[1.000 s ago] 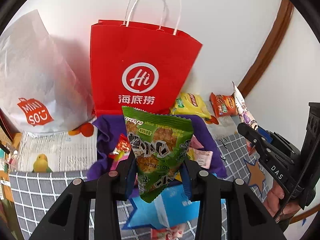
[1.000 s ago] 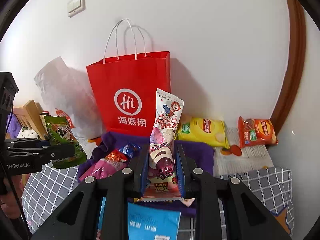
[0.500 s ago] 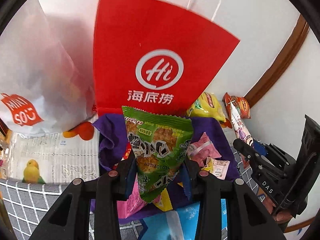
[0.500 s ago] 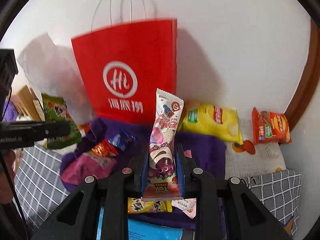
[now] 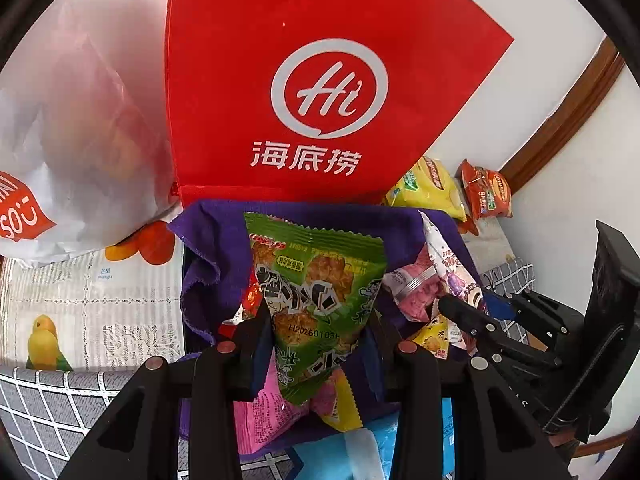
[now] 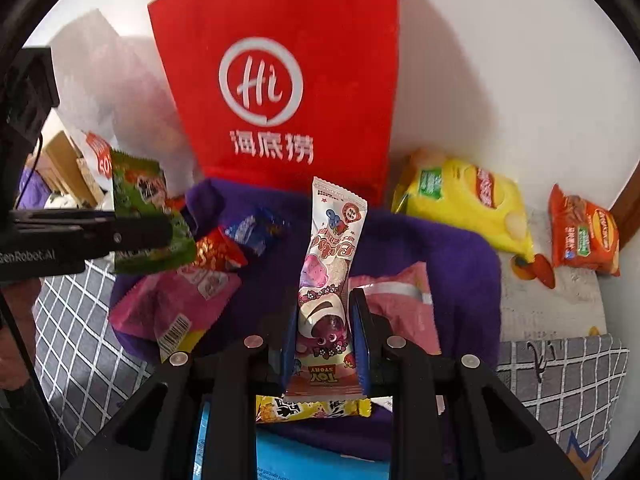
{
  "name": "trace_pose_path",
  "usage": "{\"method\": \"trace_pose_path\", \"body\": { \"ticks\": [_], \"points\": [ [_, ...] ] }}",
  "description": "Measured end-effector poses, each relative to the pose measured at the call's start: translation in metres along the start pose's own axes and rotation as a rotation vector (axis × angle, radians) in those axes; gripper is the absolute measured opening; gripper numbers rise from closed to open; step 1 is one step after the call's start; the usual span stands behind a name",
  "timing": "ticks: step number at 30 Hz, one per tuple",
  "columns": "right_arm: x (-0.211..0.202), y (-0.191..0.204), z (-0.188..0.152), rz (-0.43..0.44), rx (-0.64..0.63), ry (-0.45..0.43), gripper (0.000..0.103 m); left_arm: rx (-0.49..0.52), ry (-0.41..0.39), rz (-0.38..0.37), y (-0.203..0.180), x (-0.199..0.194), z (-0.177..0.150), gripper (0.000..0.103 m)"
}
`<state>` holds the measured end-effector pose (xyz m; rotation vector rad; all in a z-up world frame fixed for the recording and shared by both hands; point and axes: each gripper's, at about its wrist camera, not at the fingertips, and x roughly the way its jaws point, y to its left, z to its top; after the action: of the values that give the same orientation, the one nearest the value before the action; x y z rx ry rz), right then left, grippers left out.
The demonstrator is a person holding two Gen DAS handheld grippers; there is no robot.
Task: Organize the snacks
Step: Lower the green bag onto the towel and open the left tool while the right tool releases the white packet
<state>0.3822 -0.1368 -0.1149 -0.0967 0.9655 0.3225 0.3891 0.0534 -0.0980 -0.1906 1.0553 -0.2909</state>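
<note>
My left gripper [image 5: 320, 326] is shut on a green snack packet [image 5: 316, 280], held upright over a purple cloth-lined box [image 5: 208, 248] that holds several snacks. My right gripper [image 6: 323, 312] is shut on a tall pink and white candy packet [image 6: 330, 264] above the same purple box [image 6: 452, 256]. From the right wrist view the left gripper [image 6: 168, 232] shows at the left with the green packet [image 6: 140, 200]. In the left wrist view the right gripper [image 5: 452, 304] reaches in from the right, holding the pink packet [image 5: 448, 268]. Pink, red, blue and yellow packets lie in the box.
A red paper bag [image 5: 320, 92] stands against the wall right behind the box, a white plastic bag [image 5: 72, 128] to its left. A yellow chip bag [image 6: 464, 200] and an orange packet [image 6: 584, 232] lie at the right. A blue packet [image 6: 304, 460] lies near the front.
Both grippers have sunk and moved forward toward the purple box and red bag, each still holding its packet. The bag now fills more of both views.
</note>
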Motion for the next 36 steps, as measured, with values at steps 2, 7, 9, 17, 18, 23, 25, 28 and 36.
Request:
{"method": "trace_pose_path", "body": {
  "ticks": [2,7,9,17,18,23,25,28,36],
  "points": [
    [0.004,-0.001,-0.001,-0.014,-0.004,0.012,0.025,-0.007,0.01,-0.002,0.002,0.003,0.0,0.037],
    [0.012,-0.003,-0.003,-0.02,-0.001,0.05,0.026,-0.012,0.03,-0.002,0.002,0.012,-0.001,0.037],
    [0.015,-0.002,-0.003,-0.027,-0.002,0.053,0.026,-0.006,0.037,-0.001,0.001,0.016,-0.002,0.037],
    [0.012,-0.005,-0.002,-0.03,-0.004,0.053,0.026,-0.003,0.059,0.0,-0.001,0.024,-0.002,0.037],
    [0.01,-0.005,-0.002,-0.032,-0.004,0.048,0.026,-0.002,0.061,0.0,-0.002,0.025,-0.002,0.037],
    [-0.005,-0.006,0.002,-0.043,-0.001,0.007,0.035,0.01,0.067,-0.002,-0.004,0.026,-0.004,0.037],
    [-0.01,-0.006,0.004,-0.047,-0.001,-0.008,0.042,0.015,0.077,-0.005,-0.006,0.028,-0.005,0.037],
    [-0.016,-0.008,0.005,-0.053,0.009,-0.028,0.046,0.023,0.078,0.003,-0.009,0.029,-0.006,0.037],
    [-0.031,-0.007,0.008,-0.052,0.027,-0.052,0.055,0.052,0.07,0.008,-0.022,0.019,-0.007,0.065]
  ]
}}
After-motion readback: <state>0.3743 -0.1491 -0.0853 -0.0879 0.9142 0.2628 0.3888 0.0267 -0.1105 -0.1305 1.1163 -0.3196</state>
